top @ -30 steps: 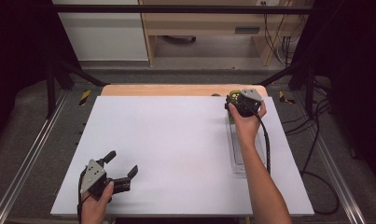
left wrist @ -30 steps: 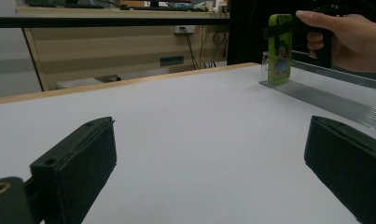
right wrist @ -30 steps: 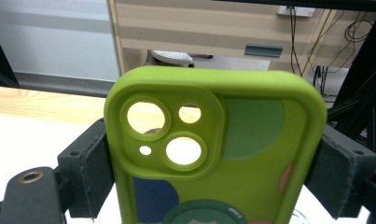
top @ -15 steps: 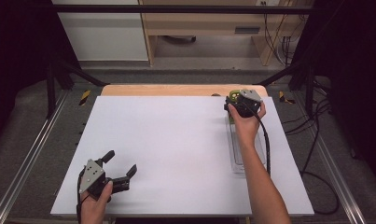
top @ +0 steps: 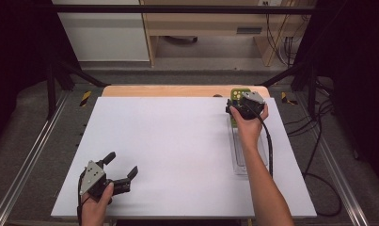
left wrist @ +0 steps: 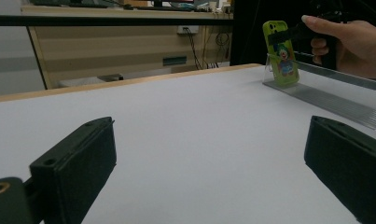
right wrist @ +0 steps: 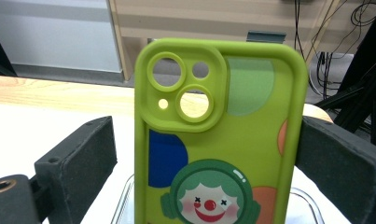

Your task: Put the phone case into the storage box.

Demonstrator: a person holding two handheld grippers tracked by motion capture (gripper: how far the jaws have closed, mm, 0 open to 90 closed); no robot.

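A lime-green phone case [right wrist: 218, 140] with a clown picture stands upright at the far end of a clear plastic tray [top: 247, 157], at the table's far right. My right gripper [top: 237, 100] reaches it from the near side, with the case [top: 237, 93] between its jaws. Those jaws have just been opening: a gap shows between the left pad [right wrist: 90, 149] and the case's edge, while the right pad sits close against it. My left gripper [top: 122, 163] rests open near the front left of the white table [top: 168, 141], nothing between its jaws. Seen from the left gripper view, the case [left wrist: 281, 53] stands on the tray [left wrist: 335, 100].
A wooden board edge [top: 163, 90] runs along the table's far side. Metal rails [top: 27, 165] flank the table, and black frame posts and cables [top: 319, 141] stand at the right. Cabinets [top: 102, 37] lie beyond.
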